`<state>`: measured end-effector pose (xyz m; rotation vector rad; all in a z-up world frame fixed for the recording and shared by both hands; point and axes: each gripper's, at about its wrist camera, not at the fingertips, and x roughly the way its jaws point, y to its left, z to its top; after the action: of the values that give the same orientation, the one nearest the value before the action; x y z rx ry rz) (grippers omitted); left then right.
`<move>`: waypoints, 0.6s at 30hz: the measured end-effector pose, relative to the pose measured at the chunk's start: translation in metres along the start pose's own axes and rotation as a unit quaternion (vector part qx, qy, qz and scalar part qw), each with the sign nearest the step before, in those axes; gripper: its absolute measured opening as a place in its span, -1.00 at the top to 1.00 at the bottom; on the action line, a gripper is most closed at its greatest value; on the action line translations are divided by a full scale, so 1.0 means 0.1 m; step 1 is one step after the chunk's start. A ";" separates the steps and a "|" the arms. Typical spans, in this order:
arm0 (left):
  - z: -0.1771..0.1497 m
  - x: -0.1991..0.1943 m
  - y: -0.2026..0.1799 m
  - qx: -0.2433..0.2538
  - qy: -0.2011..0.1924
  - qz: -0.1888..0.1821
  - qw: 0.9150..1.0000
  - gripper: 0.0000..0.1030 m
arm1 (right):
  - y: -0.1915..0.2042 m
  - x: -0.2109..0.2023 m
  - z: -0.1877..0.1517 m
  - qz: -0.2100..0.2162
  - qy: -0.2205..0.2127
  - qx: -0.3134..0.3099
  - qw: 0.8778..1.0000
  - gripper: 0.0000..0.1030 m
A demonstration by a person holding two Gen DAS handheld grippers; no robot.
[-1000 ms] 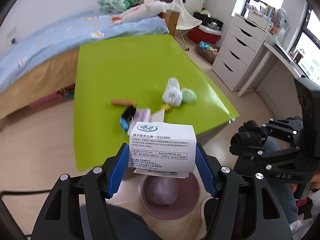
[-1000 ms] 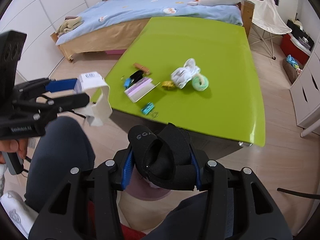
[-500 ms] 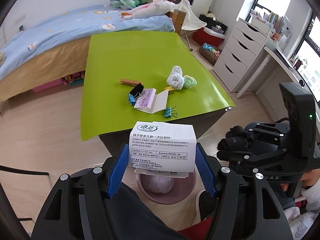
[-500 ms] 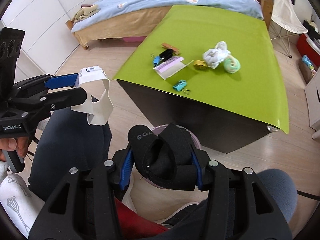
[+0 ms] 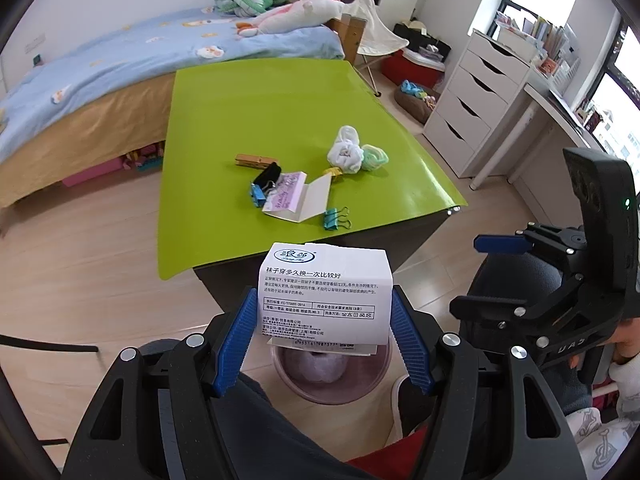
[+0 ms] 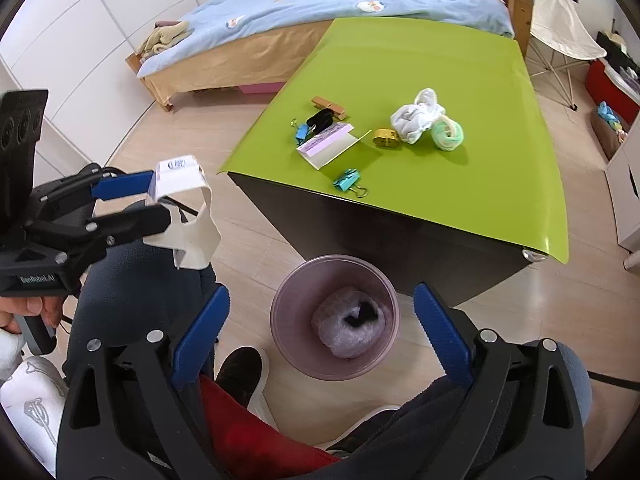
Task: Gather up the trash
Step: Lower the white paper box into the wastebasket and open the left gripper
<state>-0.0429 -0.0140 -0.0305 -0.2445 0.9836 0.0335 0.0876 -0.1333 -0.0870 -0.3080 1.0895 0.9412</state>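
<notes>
White card, a printed sock label, sits pinched in my left gripper, and the pink bin lies almost straight below it, slightly ahead. My right gripper has just been opening; its jaws stand wide and bare over that bin, a dark sock inside. Label and my knees hide much of the bin in the left view.

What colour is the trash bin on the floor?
Translucent pinkish-purple trash bin, seen best in the right wrist view.
</notes>
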 end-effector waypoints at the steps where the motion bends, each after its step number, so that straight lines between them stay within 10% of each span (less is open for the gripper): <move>1: 0.00 0.01 -0.02 0.002 0.002 -0.002 1.000 -0.24 | -0.01 -0.03 0.00 -0.002 -0.002 0.002 1.000 -0.82; 12: 0.02 0.14 -0.24 0.034 0.024 -0.026 0.999 -0.25 | -0.19 -0.24 -0.04 -0.023 -0.019 0.025 0.999 -0.85; 15: 0.02 0.15 -0.28 0.035 0.016 -0.028 0.999 -0.75 | -0.23 -0.28 -0.08 -0.024 -0.021 0.031 0.999 -0.86; 18: 0.03 0.17 -0.28 0.033 0.019 -0.028 0.999 -0.77 | -0.24 -0.29 -0.09 -0.024 -0.022 0.034 0.999 -0.86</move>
<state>-0.0273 -0.0424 -0.0377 -0.2118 1.0141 -0.0553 0.0967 -0.1677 -0.0716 -0.2550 1.0670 0.8615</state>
